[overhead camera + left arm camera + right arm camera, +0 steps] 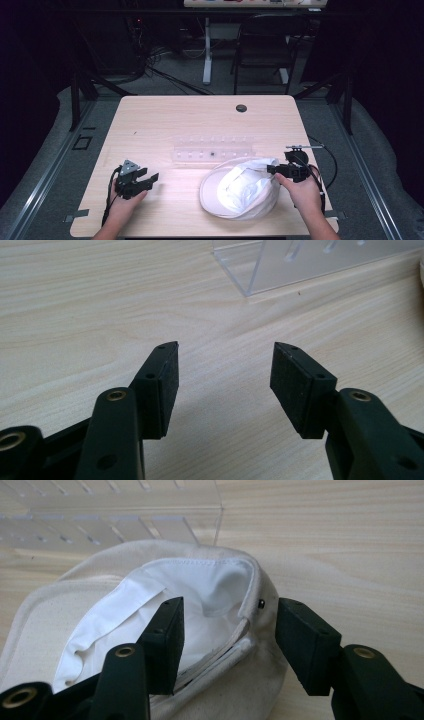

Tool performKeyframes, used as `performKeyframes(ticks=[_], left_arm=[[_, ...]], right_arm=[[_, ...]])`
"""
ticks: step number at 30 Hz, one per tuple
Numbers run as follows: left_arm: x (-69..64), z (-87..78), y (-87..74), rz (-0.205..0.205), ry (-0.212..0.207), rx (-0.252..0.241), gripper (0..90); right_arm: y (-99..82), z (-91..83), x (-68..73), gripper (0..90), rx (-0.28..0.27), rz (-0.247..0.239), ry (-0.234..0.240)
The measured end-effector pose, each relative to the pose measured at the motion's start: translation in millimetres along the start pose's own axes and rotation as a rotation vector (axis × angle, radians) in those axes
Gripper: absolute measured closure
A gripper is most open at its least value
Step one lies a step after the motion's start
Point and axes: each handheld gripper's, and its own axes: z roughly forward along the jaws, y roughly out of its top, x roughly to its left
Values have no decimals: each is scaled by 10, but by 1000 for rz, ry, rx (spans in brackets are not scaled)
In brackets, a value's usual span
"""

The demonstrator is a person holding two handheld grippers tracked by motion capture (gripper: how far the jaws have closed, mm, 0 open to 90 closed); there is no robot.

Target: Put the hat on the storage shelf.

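Observation:
A cream-white brimmed hat [240, 192] lies upside down on the front right of the wooden table [175, 120], its white lining facing up. My right gripper [272, 169] is at the hat's right edge. In the right gripper view the hat's rim [252, 610] stands between the wide-apart jaws of the right gripper [227, 625], one jaw inside the crown and one outside, and the outer pad is clear of the cloth. My left gripper [149, 175] rests at the front left, open over bare wood, with nothing between the jaws of the left gripper [224, 375].
A clear plastic rack [214, 150] lies across the table's middle, just beyond the hat; its corner [300, 265] is ahead of the left gripper. A dark cable hole [241, 108] sits near the far edge. A chair [265, 45] stands behind the table.

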Motion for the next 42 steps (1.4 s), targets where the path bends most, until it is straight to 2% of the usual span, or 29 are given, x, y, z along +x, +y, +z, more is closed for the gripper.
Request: performKeyframes(ticks=[10,14,17,20,22,27,36,41,42], left_arm=[[-9,6,-1,2,-2,7,455],[-7,8,-1,2,-2,7,455],[-8,9,-1,4,-1,11,455],[-8,9,-1,5,0,13,454],[-4,9,-1,8,2,13,454],[-3,12,-4,0,4,13,455],[-3,20,-5,-1,5,18,455],[-1,21,-5,-1,6,15,455],[-2,20,-4,-1,5,17,455]], right_arm=[[-55,-38,-31,413,78,-1,5],[-70,-17,-60,416,110,27,20],[-61,-20,-64,506,133,42,33],[-39,-26,-31,635,153,4,15],[-11,-33,-17,685,168,-12,9],[106,-60,-10,725,223,-45,20],[416,-138,80,732,296,-176,-77],[510,-96,154,712,369,-174,-126],[523,-81,173,700,385,-153,-136]])
